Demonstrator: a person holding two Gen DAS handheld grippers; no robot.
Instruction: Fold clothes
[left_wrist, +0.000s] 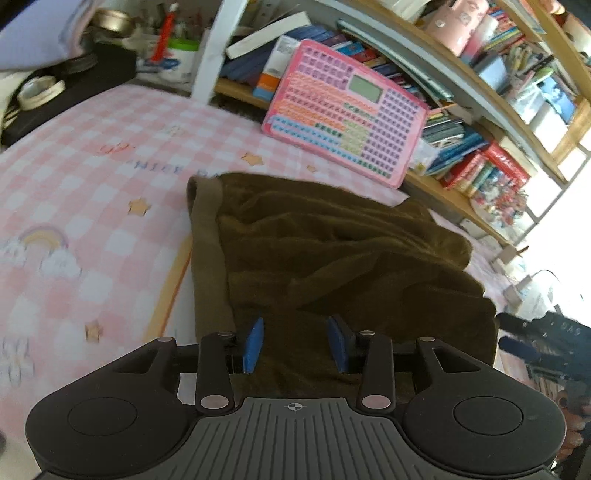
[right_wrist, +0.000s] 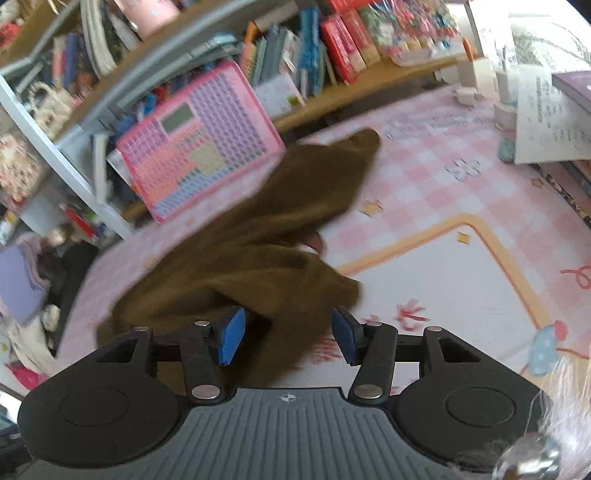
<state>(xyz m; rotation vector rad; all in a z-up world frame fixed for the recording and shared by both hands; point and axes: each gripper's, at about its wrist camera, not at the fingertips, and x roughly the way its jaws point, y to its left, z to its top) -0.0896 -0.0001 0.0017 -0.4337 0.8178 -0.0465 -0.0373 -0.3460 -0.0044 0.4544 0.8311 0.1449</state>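
Pink checked mat (left_wrist: 92, 155) on the desk, bookshelf (right_wrist: 332, 107) at the far edge with a pink keyboard toy (left_wrist: 343, 118) leaning on it. The brown garment (left_wrist: 332, 251) lies rumpled mid-mat, nowhere near folded. Your left gripper (left_wrist: 295, 343) hangs over its near hem, blue pads apart, no cloth pinched. Your right gripper (right_wrist: 288, 332) straddles the near right corner, also parted, nothing clamped. Looks like you're lining up both for a corner grab.
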